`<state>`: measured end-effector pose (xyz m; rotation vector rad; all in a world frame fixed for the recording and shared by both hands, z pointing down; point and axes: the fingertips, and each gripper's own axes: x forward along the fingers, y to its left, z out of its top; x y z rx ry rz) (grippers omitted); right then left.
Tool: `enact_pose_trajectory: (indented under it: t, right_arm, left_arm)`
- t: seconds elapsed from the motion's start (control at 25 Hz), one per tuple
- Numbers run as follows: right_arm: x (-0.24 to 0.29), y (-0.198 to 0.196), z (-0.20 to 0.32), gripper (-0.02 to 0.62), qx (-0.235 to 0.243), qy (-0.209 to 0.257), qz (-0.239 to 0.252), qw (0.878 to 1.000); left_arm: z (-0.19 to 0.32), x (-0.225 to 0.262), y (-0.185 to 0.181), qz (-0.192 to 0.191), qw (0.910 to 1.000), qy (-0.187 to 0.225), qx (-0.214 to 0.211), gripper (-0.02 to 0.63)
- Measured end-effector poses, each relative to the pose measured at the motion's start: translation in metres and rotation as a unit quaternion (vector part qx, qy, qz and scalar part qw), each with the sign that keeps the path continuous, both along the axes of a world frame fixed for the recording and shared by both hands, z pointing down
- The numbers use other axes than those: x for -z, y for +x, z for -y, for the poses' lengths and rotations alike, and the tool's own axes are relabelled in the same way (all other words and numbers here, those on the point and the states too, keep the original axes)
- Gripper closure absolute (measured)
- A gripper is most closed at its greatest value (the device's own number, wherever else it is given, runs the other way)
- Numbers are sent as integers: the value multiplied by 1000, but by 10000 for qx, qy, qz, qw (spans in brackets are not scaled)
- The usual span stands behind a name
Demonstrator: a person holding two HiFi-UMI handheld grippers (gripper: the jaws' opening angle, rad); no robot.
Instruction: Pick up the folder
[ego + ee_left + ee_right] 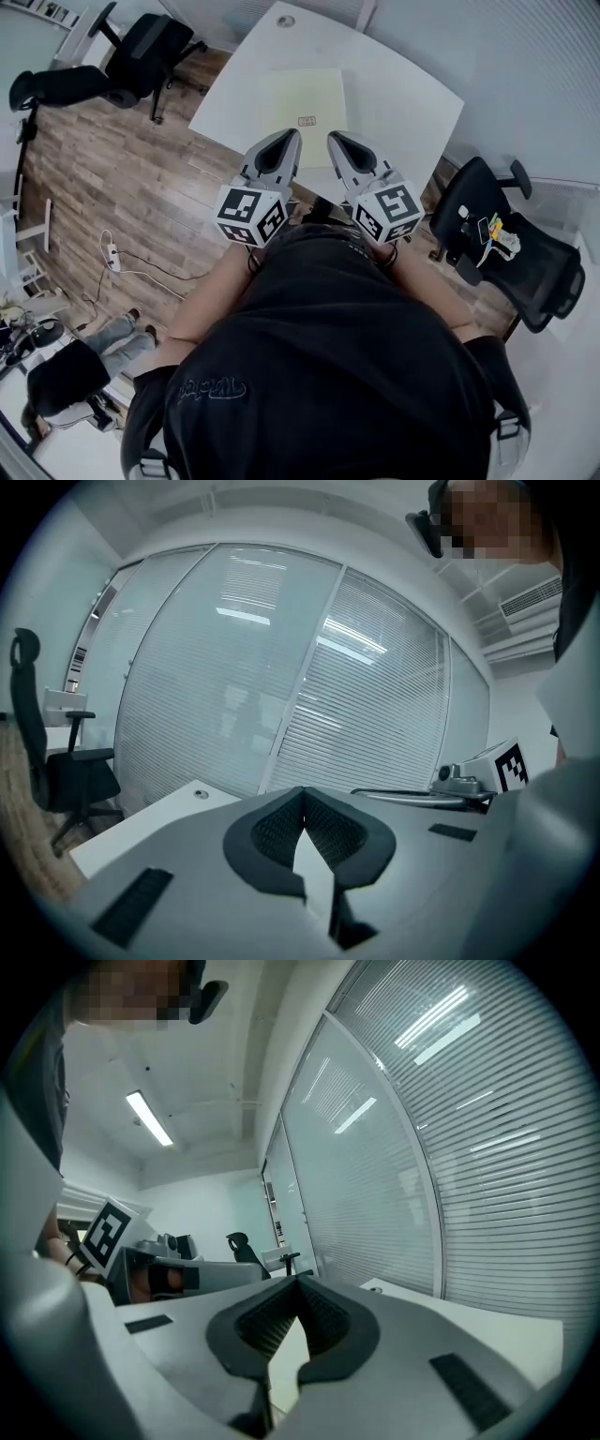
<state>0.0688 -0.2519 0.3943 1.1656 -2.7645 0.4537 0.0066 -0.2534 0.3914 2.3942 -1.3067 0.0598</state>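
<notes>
**Both claws clenched and empty, folder lying just ahead of them**

The wood floor (122, 187) spreads out to the left of the left claw (289, 137). The white surface (403, 94) lies ahead of both claws and under their tips. A glass wall with blinds (281, 667) rises beyond the far edge of the surface, straight ahead of the claws.

One black office chair (141, 52) stands well off to the left claw's left, past the surface's far corner. A second black chair (506, 234) stands to the right of the right claw (336, 139).

The pale yellow folder (300, 94) lies flat on the surface directly ahead of the two claws. In the head view their tips overlap its near edge; whether they touch it cannot be told.

The claws are held side by side, close together, both pointing at the folder. Each is clenched tip to tip with nothing between its jaws.

A small label (307, 121) sits on the folder near the claw tips. A round cable hole (286, 21) lies in the surface beyond the folder.
</notes>
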Motion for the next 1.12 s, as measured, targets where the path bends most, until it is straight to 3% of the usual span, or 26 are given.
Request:
enact_pose_trajectory:
  t: [0.36, 0.64, 1.12]
  right_arm:
    - [-21, 27, 26, 574, -163, -222, 80, 9996]
    - [-47, 32, 47, 574, -140, -319, -159, 9993]
    - [-127, 29, 83, 572, -36, -1072, -588, 9925]
  left_arm:
    - [19, -19, -5, 166, 9994, -192, 246, 594]
    - [43, -49, -17, 417, 9981, -393, 221, 594]
    - [77, -134, -45, 750, 9904, -1152, 166, 592]
